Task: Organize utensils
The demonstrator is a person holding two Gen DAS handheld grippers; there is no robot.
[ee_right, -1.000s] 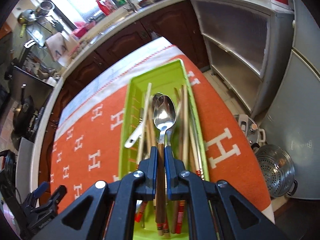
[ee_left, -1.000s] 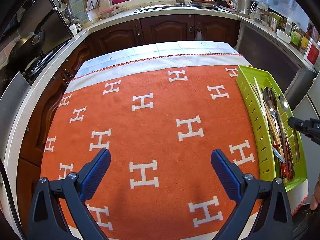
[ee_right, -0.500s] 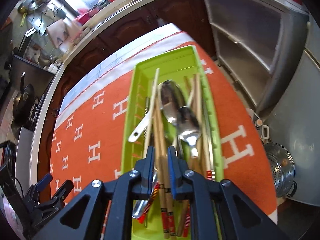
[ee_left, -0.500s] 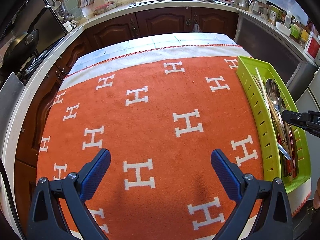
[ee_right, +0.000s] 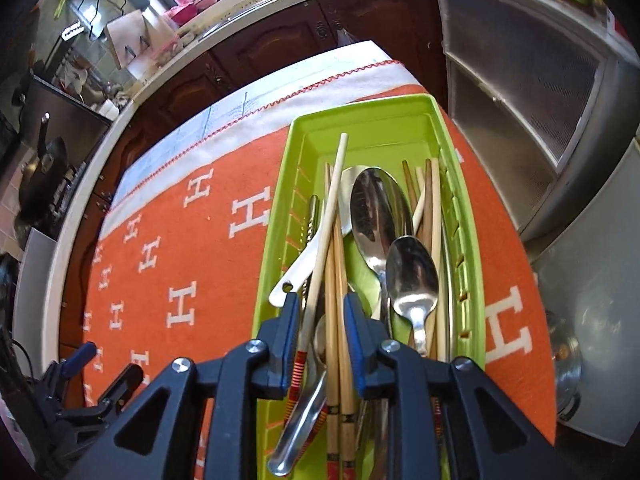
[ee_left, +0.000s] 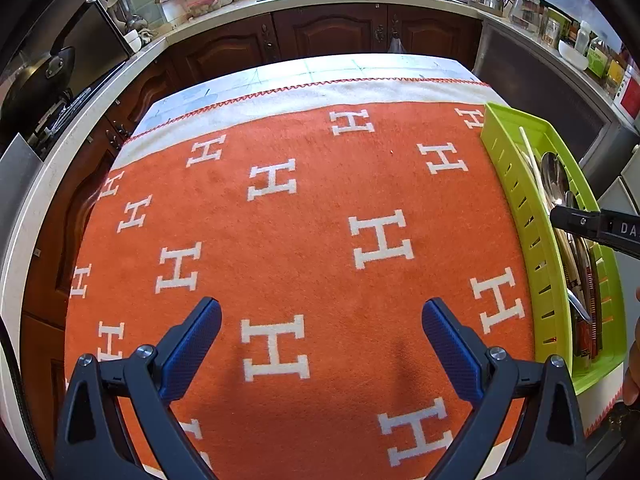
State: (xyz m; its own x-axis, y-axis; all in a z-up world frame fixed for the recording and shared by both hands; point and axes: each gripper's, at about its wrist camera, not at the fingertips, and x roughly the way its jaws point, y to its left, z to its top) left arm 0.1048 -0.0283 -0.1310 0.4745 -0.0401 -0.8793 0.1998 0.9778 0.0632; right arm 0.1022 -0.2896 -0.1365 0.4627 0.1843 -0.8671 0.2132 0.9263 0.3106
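A green utensil tray [ee_right: 276,208] lies on the right side of the orange cloth [ee_left: 304,240]. In it lie a large metal spoon [ee_right: 378,208], a smaller metal spoon [ee_right: 412,276], wooden chopsticks [ee_right: 334,280] and a white spoon [ee_right: 304,264]. My right gripper [ee_right: 322,300] hovers over the tray's near end. Its jaws are opening, and the chopsticks show below the gap with no pad pressing on them. My left gripper [ee_left: 322,308] stands open over the bare cloth, nothing between its fingers. The tray [ee_left: 504,160] and the right gripper's tip [ee_left: 576,220] show at the right edge of the left wrist view.
The cloth covers a table with dark wood cabinets [ee_left: 332,32] and a counter behind it. A metal appliance front [ee_right: 520,92] and a steel pot [ee_right: 568,376] on the floor stand to the right of the table. A wok [ee_left: 36,84] sits on the stove at left.
The right gripper let go of the smaller metal spoon, which now lies in the tray. Its jaws widened and it shifted left over the chopsticks. The left gripper stayed open.
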